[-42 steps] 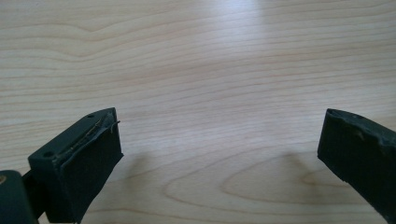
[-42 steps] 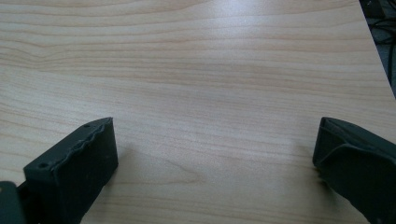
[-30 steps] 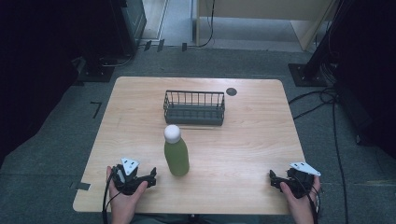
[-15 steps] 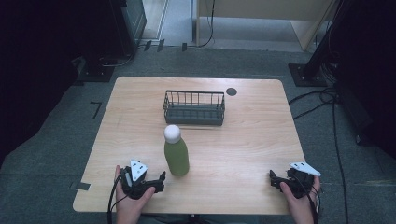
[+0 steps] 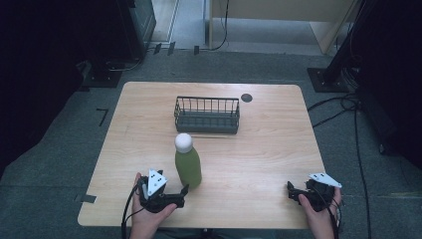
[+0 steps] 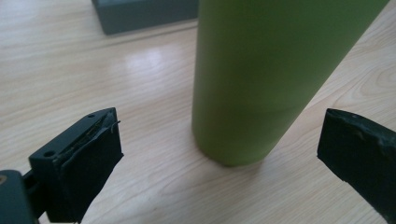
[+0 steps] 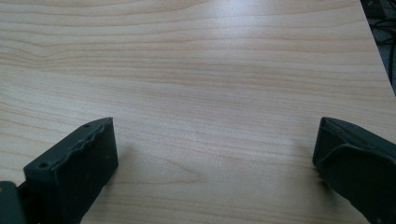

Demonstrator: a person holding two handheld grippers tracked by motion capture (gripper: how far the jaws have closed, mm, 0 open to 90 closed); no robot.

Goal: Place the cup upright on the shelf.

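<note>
A green bottle with a white cap stands upright near the middle front of the wooden table. My left gripper sits just in front and to the left of the bottle, open, its jaws pointing at the base. In the left gripper view the bottle rises close ahead, between the lines of the two spread jaws but beyond their tips, not touched. My right gripper rests open at the front right of the table, with only bare wood between its jaws.
A dark wire basket stands behind the bottle at the table's middle back; its grey base appears in the left gripper view. A small dark round mark lies near the back edge. Cables trail on the floor at right.
My left gripper has slid to the right along the front of the table and turned toward the bottle's base. The right gripper and the bottle have not moved.
</note>
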